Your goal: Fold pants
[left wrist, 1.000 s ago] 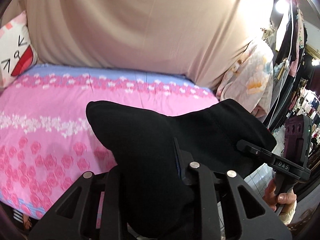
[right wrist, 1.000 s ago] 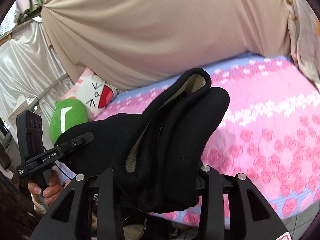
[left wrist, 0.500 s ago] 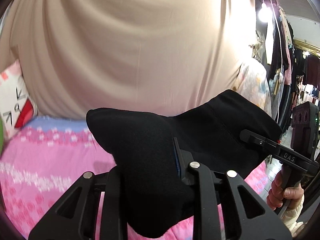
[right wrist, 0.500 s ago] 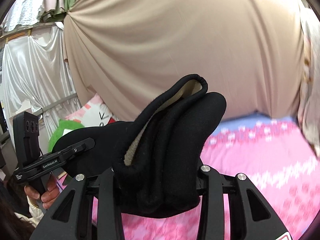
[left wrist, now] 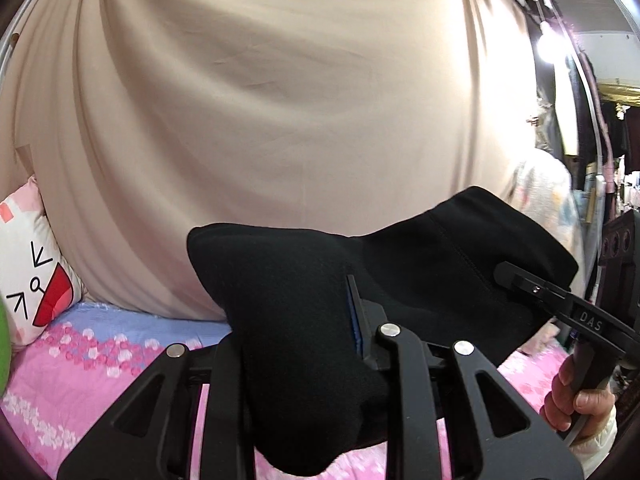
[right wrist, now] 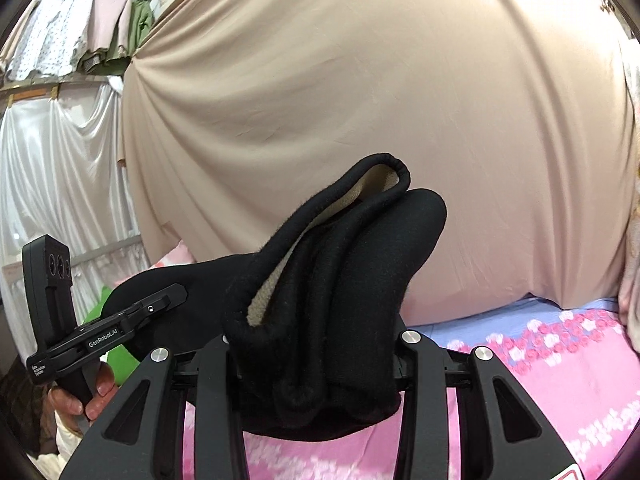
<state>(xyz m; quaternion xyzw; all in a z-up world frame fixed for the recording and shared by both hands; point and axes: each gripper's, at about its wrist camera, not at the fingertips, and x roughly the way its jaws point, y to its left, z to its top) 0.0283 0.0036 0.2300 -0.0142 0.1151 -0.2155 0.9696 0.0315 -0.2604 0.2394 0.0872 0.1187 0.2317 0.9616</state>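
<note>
The black pants (left wrist: 288, 320) with a beige fleece lining (right wrist: 276, 296) hang in the air between my two grippers, above the pink flowered bed (left wrist: 88, 368). My left gripper (left wrist: 304, 352) is shut on one bunched end of the pants. My right gripper (right wrist: 316, 356) is shut on the other bunched end, where the lining shows. The right gripper also shows in the left wrist view (left wrist: 516, 280), clamped on the far edge of the cloth. The left gripper shows in the right wrist view (right wrist: 168, 300) in the same way. The fingertips are hidden by cloth.
A beige curtain (left wrist: 280, 100) hangs behind the bed. A white cartoon pillow (left wrist: 32, 272) and a green cushion (right wrist: 116, 344) lie at the bed's left end. Hanging clothes (right wrist: 80, 28) and a lamp (left wrist: 550, 42) are at the sides.
Both grippers have lifted and tilted up with the pants. The bed has dropped low in both views and the curtain fills most of them. The grips have not changed.
</note>
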